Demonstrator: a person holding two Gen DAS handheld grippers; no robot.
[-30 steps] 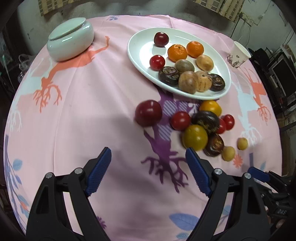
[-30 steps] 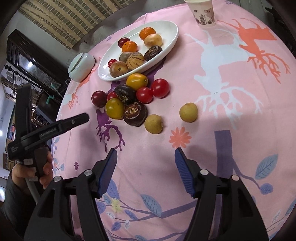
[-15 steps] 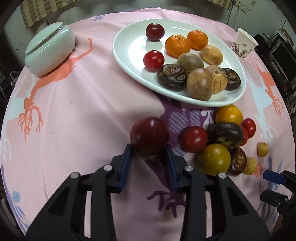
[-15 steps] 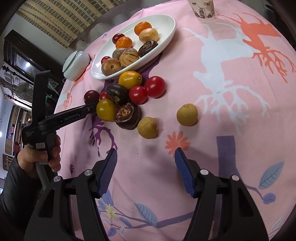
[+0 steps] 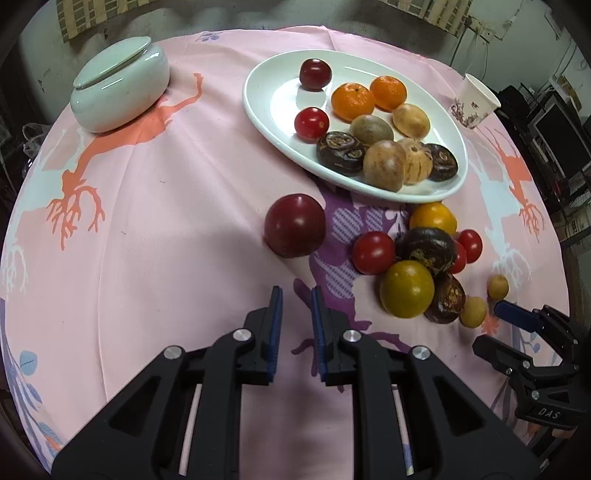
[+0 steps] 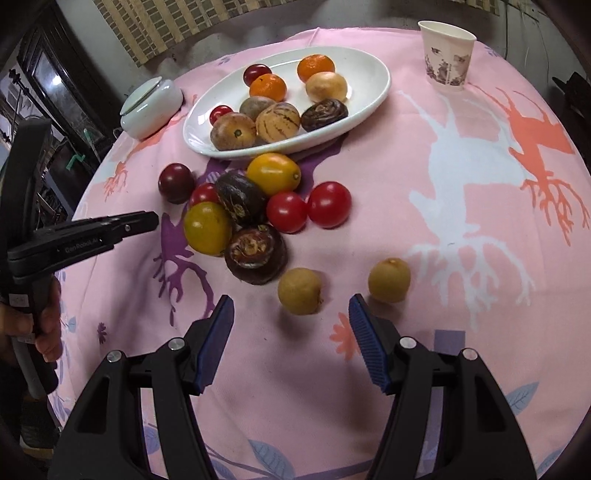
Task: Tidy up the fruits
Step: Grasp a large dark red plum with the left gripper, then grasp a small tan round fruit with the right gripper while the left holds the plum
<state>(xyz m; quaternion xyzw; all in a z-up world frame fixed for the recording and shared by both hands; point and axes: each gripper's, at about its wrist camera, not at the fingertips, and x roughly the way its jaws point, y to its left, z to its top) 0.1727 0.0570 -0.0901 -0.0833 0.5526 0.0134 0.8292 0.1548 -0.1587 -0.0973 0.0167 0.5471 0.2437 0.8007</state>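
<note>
Round dark-red plum (image 5: 294, 225) on cloth, glossy, unheld.

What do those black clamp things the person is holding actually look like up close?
Both the left gripper and right gripper are black plastic frames with silver rivets and ribbed blue pads. White lettering marks their sides. A dark sleeve shows.

This looks like a room in a home. A round table wears a pink cloth (image 5: 177, 206) with printed trees and deer on it — the sort you see at a family table. A white plate (image 5: 266, 96) of fruit, a small lidded dish (image 5: 122, 92) and a paper cup (image 6: 447, 55) sit on it. Behind are a woven blind (image 6: 177, 29), a dark wooden cabinet (image 6: 33, 85) and some screens (image 5: 557, 136) — everyday house things.
</note>
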